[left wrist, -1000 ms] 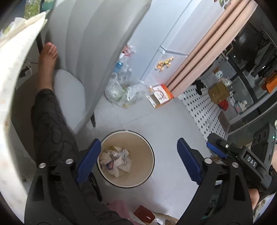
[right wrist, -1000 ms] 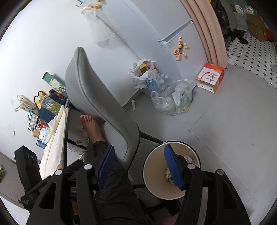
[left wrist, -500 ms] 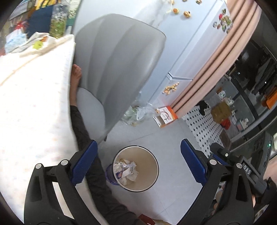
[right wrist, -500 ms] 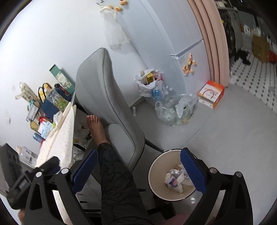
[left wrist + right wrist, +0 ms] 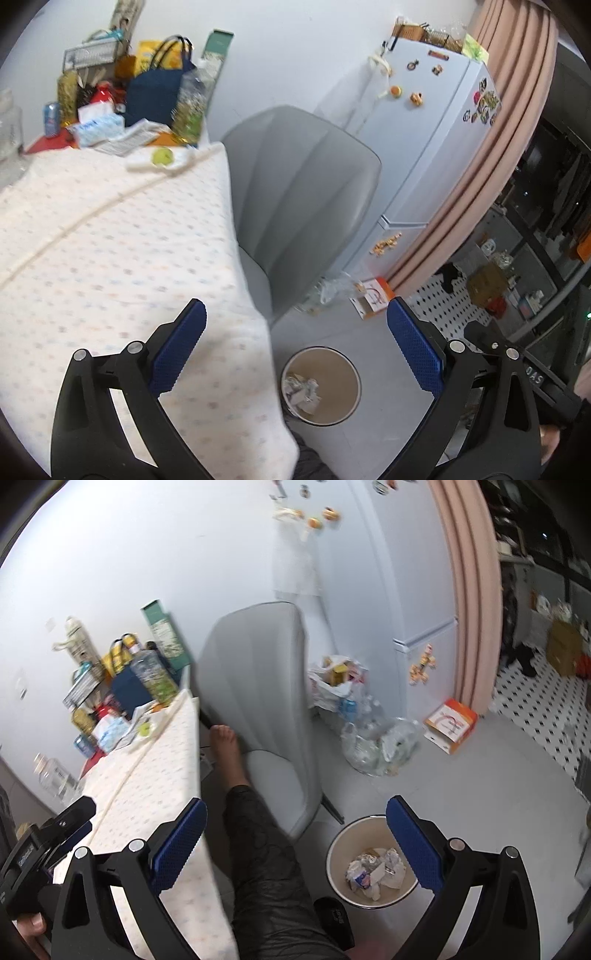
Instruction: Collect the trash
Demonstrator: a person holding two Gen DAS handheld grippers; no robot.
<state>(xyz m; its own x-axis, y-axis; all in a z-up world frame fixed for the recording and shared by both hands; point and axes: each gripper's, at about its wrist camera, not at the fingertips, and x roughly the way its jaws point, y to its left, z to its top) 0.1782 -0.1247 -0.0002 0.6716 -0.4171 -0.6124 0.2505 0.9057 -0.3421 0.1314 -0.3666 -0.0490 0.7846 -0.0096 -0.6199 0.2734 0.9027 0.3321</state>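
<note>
Your left gripper (image 5: pixel 295 347) and right gripper (image 5: pixel 295 842): fingers spread wide, just opened, nothing between. Round beige trash bin (image 5: pixel 334 853) holding crumpled paper scraps (image 5: pixel 375 871) at 5 o'clock in the right view.

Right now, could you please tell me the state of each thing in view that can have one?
Left tongs: open, nothing between them.
Right tongs: open, empty.
Trash bin: upright on the floor, no lid, crumpled paper at the bottom.
Fridge: both doors shut.
Clear bags: on the floor, stuffed with bottles.
Grey chair: upright, a bare foot on its seat.
</note>
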